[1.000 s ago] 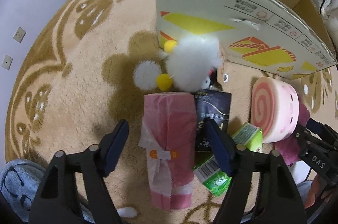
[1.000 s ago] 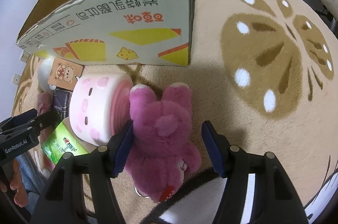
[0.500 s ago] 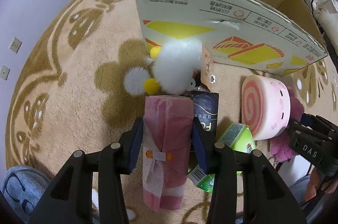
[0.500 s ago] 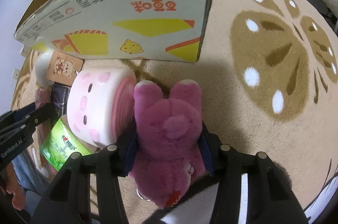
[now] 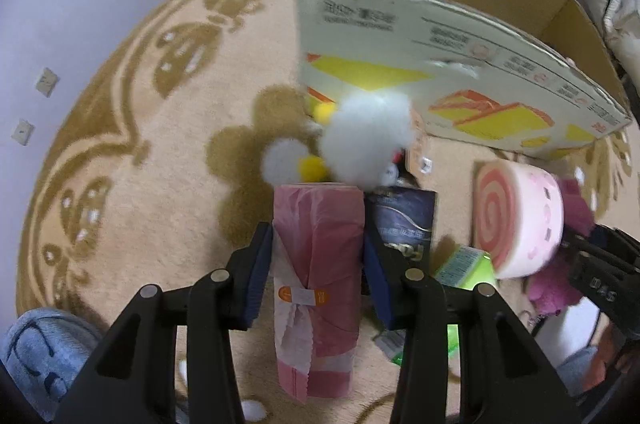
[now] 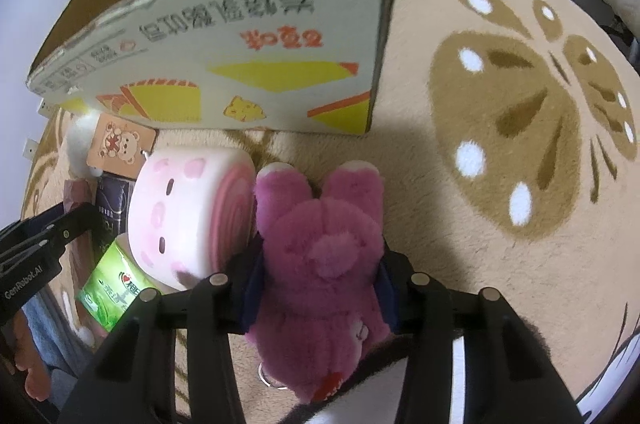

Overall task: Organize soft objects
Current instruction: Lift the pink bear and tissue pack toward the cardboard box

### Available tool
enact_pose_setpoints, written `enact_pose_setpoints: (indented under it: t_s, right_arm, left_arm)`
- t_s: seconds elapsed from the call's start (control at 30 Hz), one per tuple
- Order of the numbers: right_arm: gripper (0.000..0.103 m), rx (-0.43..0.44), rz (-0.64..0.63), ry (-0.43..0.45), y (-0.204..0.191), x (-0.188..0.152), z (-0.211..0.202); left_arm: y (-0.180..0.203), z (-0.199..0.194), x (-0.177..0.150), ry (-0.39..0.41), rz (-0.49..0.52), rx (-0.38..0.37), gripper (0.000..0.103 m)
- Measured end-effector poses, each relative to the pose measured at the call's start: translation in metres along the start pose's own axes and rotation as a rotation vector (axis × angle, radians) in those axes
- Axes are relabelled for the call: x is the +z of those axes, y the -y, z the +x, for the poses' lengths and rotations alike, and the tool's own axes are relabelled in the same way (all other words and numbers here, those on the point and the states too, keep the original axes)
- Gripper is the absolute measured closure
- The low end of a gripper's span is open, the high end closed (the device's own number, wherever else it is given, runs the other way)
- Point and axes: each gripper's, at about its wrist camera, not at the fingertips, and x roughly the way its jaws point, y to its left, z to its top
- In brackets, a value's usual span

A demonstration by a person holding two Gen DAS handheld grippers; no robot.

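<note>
Both grasps made, lift to come. Left tool (image 5: pixel 318 282) closed on the pink roll (image 5: pixel 318 264), pads pressed to its sides about midway along; right tool (image 6: pixel 320 288) closed on the purple plush bear (image 6: pixel 320 264), pads sunk into the fur at the body. Both items low over the patterned carpet (image 6: pixel 500 224), just in front of the open cardboard box (image 5: pixel 440 35), its printed near wall standing between them and the inside.

To do this step well: raise each item straight up, clear of its neighbours. Beside the roll, a dark packet (image 5: pixel 404 220) and a white fluffy toy (image 5: pixel 366 139); against the bear, a pink swirl cushion (image 6: pixel 192 212) with a green packet (image 6: pixel 116 296) below. Likely to drag along if swept sideways. Keep a firm squeeze, since soft bodies compress and slip. Carry above the box rim before moving forward, then release well inside.
</note>
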Motion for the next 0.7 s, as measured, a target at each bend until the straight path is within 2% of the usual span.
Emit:
enact_pose_setpoints:
  t_s: [0.2,0.37,0.43,0.5,0.7]
  right_arm:
    - [0.054,0.003,0.007,0.046,0.002,-0.001,-0.014]
    - [0.054,0.002,-0.007,0.076,-0.002,-0.003,-0.027]
    - [0.054,0.005,-0.009,0.090,-0.002,-0.003,-0.035]
    - [0.054,0.006,-0.009,0.102,-0.006,-0.003,-0.044]
    - [0.054,0.016,0.002,0.146,0.000,-0.003,-0.067]
  left_arm:
    - [-0.014,-0.008,0.000,0.032,-0.053,0.022,0.062]
    - [-0.011,-0.023,0.001,0.083,-0.045,0.043,0.063]
    - [-0.008,-0.030,0.002,0.105,-0.040,0.039,0.068]
    - [-0.007,-0.036,0.004,0.121,-0.041,0.029,0.086]
    - [-0.008,-0.037,0.006,0.123,-0.051,-0.004,0.087]
